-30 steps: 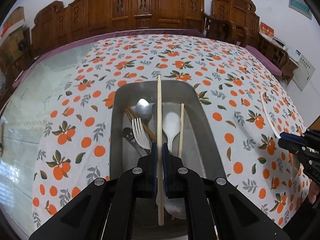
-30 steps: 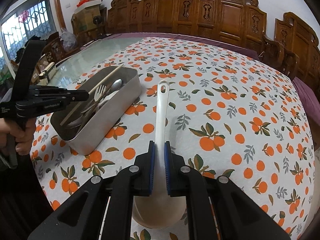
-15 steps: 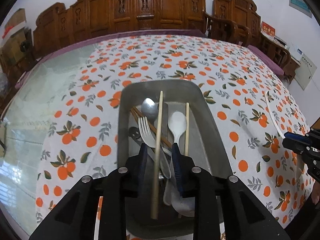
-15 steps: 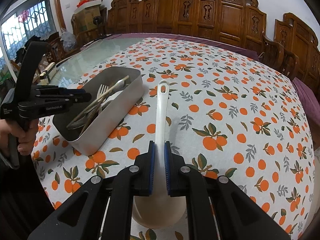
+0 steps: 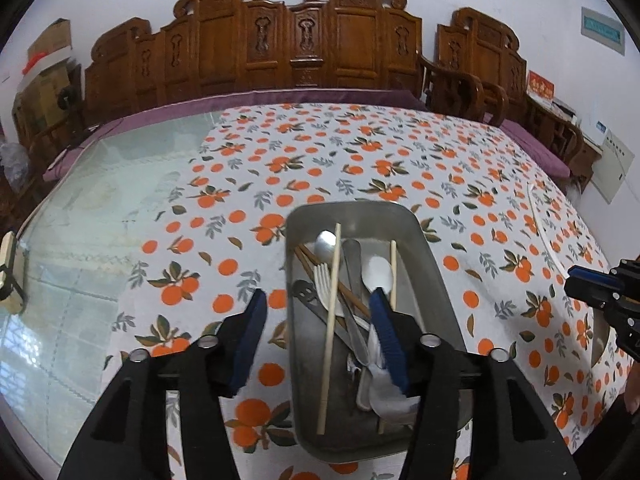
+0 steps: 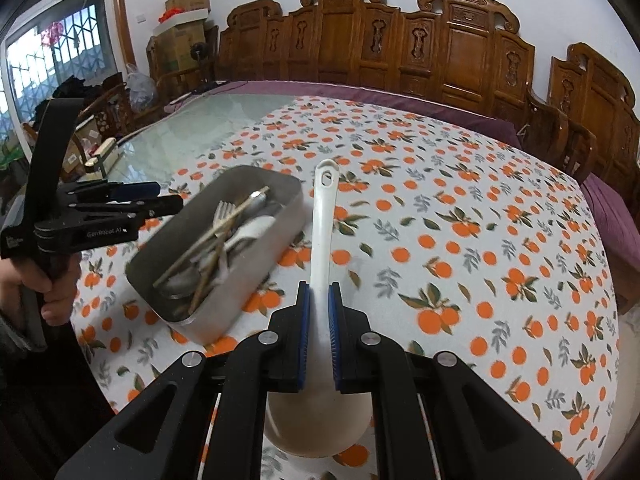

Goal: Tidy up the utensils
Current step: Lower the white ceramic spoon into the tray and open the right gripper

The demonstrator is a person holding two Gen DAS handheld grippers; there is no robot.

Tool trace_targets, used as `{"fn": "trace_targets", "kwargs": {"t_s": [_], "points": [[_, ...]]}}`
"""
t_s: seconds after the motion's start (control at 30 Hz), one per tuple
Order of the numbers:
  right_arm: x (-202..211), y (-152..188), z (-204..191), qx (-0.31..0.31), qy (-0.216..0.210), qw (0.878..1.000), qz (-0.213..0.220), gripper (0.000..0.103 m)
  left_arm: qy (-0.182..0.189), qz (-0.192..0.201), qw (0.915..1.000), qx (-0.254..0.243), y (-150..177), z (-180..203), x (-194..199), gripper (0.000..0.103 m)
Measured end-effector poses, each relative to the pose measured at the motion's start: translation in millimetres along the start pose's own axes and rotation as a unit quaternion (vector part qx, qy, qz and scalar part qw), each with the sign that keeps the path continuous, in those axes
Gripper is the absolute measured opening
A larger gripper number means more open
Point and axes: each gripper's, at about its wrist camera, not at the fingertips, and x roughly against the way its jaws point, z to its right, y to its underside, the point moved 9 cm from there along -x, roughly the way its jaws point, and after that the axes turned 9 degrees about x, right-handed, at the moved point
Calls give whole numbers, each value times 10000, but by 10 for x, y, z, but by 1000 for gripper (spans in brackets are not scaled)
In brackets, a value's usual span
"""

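Right gripper (image 6: 318, 332), nearest in its own view: pads pinching the handle of a white ladle (image 6: 325, 216), bowl hanging below the jaws, handle pointing away over the bench (image 6: 500, 216). Ladle is off the cloth, not yet in the tray (image 6: 240, 292).

Left gripper (image 5: 316, 336): jaws opening, nothing between the pads. It hangs over the near end of the tray; its right pad overlaps the cutlery in the picture, contact unclear.

In the tray: pale chopstick (image 5: 330, 328), its mate along the right side, fork (image 5: 322, 280), metal spoon (image 5: 326, 244), white spoon (image 5: 380, 274), dark chopsticks.

Step in hand, as I judge it: chopstick drop done, ladle's turn. The next move calls for carrying the ladle over the tray, lengthwise, once the left gripper clears.

Against a second ago: the left gripper then clamped the pale chopstick; now released, lying in the tray.
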Motion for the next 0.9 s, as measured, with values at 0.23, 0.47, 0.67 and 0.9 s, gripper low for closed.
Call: {"fn": "trace_targets", "kwargs": {"t_s": [0.23,0.47,0.67,0.9], "points": [[-109,-234,-275,60,-210,9997,95,11,-94,181,9997,168,-99,-172,77,82],[-268,-441,-491,14,-435,9989,146,11,-203,241,9990,320,-167,-347,104,93],[-427,-623,-621,-128,-620,9978,189,11,-234,328,9981,470,-229,-484,162,93],[-609,-743,-743,-172,-691,9973,165,11,-320,399,9974,500,-255,-575,200,93]]}}
